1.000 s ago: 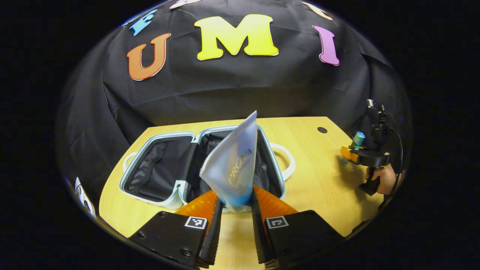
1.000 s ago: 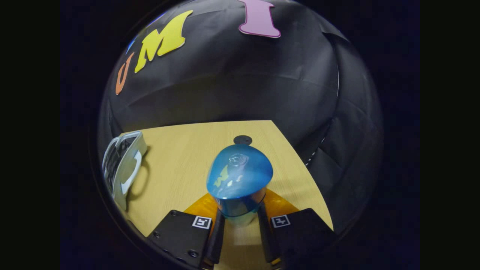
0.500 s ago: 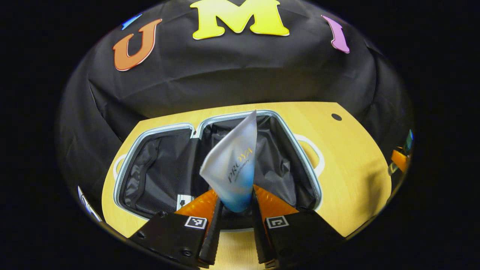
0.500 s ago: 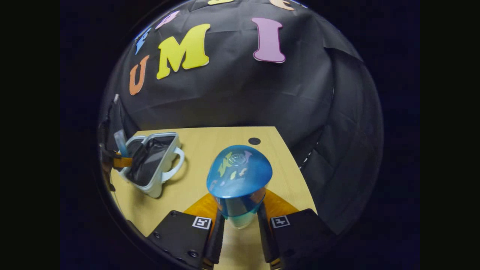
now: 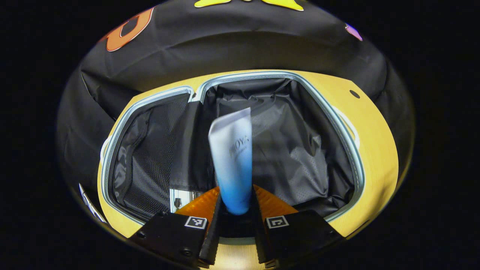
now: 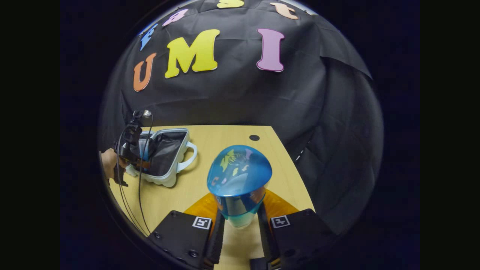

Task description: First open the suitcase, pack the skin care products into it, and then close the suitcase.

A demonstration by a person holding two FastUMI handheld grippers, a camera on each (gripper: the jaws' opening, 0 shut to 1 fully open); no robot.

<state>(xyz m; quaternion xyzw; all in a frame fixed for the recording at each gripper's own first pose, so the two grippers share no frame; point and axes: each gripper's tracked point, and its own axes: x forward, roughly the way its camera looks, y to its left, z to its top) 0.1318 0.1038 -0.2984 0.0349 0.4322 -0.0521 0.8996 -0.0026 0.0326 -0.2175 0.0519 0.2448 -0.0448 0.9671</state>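
Two tools, each pinching a skin care product, at the open suitcase.
The left tool (image 5: 235, 210) clamped a white-and-blue tube (image 5: 232, 161) above the suitcase (image 5: 337, 127) lining; the right tool (image 6: 240, 228) gripped a blue-capped bottle (image 6: 239, 180) above the surface (image 6: 225, 138), well apart from the suitcase.

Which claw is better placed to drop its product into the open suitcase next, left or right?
Left. The left claw holds the tube right over the open suitcase. The right claw, gripping the blue bottle, is off to the suitcase's side.
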